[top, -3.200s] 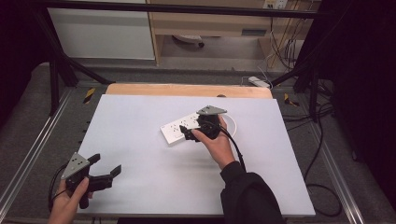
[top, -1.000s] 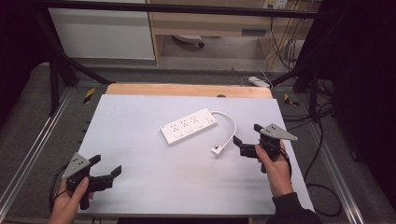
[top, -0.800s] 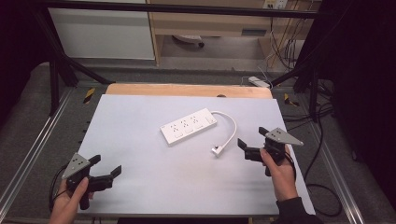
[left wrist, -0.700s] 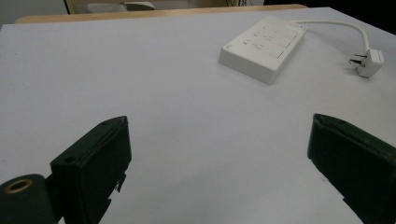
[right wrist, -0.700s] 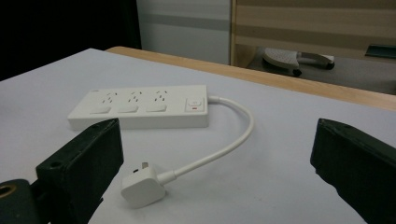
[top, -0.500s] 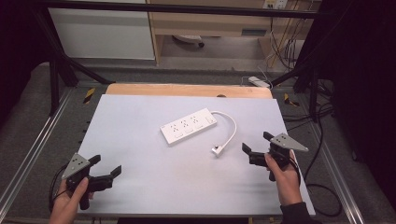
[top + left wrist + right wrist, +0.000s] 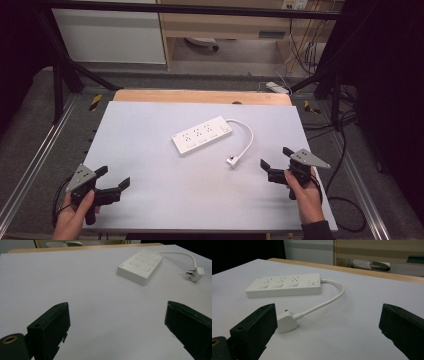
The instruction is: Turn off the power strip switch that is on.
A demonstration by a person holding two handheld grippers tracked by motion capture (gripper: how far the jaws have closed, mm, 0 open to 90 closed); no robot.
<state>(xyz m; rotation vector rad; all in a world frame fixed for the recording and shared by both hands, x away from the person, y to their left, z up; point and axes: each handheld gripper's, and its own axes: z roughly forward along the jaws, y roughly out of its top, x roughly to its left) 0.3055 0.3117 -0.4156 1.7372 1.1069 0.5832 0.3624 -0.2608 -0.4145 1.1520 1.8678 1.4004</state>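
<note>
White power strip (image 7: pixel 202 135) lies mid-table, both grippers' fingers wide open, empty, near the table's edges.

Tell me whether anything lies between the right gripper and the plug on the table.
Nothing visible does. The right gripper stands open, and bare table separates it from the plug.

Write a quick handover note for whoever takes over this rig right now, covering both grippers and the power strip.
Left gripper: open, holding nothing, at the near left corner of the table.
Right gripper: open, holding nothing, at the near right, its fingers pointing toward the plug.
Power strip: lies flat mid-table, angled; its white cable curves round to the plug, which rests loose on the table, plugged into nothing.
Done: strip laid out on the table, both grippers clear of it.
Left: whatever comes next with the strip or plug; nothing is gripped.
</note>
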